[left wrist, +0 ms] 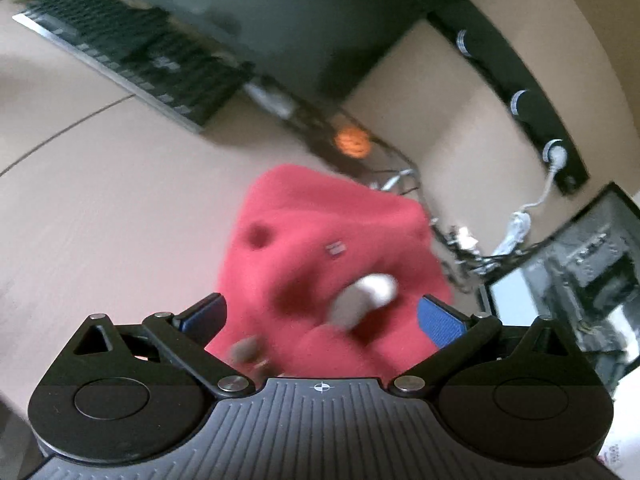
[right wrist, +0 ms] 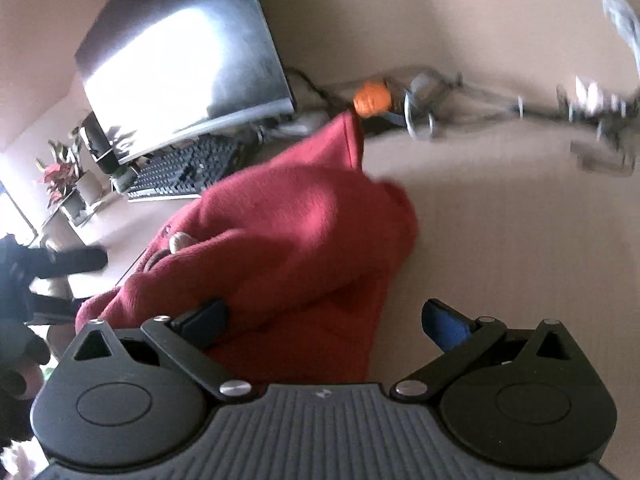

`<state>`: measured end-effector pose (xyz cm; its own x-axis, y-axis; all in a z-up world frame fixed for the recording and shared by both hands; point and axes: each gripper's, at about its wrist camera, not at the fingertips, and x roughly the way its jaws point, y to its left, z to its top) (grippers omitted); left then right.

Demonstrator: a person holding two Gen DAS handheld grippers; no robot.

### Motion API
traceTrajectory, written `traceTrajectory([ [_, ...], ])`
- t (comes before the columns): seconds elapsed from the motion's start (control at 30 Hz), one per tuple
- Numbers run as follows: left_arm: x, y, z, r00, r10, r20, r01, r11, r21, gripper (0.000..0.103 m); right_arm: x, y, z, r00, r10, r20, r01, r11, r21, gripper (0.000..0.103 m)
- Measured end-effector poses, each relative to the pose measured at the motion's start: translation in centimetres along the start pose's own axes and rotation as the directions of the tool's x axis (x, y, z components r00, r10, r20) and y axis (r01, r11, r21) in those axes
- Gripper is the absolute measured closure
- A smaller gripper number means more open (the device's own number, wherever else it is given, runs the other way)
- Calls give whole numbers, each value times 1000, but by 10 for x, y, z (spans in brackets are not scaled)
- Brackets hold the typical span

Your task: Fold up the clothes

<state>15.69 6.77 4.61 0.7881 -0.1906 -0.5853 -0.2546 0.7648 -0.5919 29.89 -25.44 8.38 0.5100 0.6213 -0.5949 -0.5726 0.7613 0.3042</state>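
Observation:
A red fleece garment [left wrist: 320, 256] lies bunched on the beige table, with a small logo patch and white drawstring tips [left wrist: 372, 288]. My left gripper [left wrist: 320, 316] is open, its blue pads [left wrist: 438, 320] spread either side of the near end of the garment. In the right wrist view the same red garment [right wrist: 288, 240] lies crumpled in a heap. My right gripper [right wrist: 324, 320] is open, with the garment's lower edge between its fingers, closer to the left finger [right wrist: 208, 316]. Both views are blurred by motion.
A black keyboard [left wrist: 132, 52] and a dark monitor [right wrist: 188, 64] stand at the back of the table. An orange object [left wrist: 352, 142] sits among tangled cables [right wrist: 440, 100]. A black power strip [left wrist: 520, 100] hangs on the wall. A potted plant [right wrist: 60, 180] stands far left.

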Motion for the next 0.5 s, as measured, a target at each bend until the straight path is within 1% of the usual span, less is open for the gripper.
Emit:
traceTrajectory([
  [0.07, -2, 9, -6, 999, -24, -25, 23, 999, -38, 0, -11, 3, 5, 998, -34, 58, 36, 999, -40, 0],
  [0.13, 0, 15, -10, 997, -60, -48, 57, 996, -69, 0, -19, 3, 11, 993, -44, 107, 47, 999, -18, 0],
  [0.2, 7, 17, -11, 993, -99, -64, 93, 992, -90, 0, -20, 0, 18, 990, -47, 136, 42, 998, 38, 0],
  [0.23, 11, 17, -10, 991, -115, -70, 108, 989, -97, 0, -18, 0, 21, 989, -55, 138, 47, 997, 66, 0],
  [0.3, 20, 14, -7, 987, -134, -87, 125, 987, -96, 0, -6, 5, 23, 993, -61, 101, 53, 995, 79, 0],
  [0.37, 27, 10, -3, 983, -152, -102, 143, 985, -93, 0, 4, 18, 15, 997, -65, 46, 62, 997, 47, 0],
  [0.4, 28, 7, 2, 977, -188, -99, 178, 979, -100, 0, 8, 26, 9, 997, -67, 25, 67, 998, 22, 0],
  [0.43, 27, 2, 9, 970, -226, -85, 217, 971, -101, 0, 11, 35, 1, 996, -88, 14, 89, 996, -13, 0],
  [0.5, 23, -10, 27, 958, -282, -44, 279, 958, -64, 0, 15, 48, -13, 990, -135, 32, 137, 988, -78, 0],
])
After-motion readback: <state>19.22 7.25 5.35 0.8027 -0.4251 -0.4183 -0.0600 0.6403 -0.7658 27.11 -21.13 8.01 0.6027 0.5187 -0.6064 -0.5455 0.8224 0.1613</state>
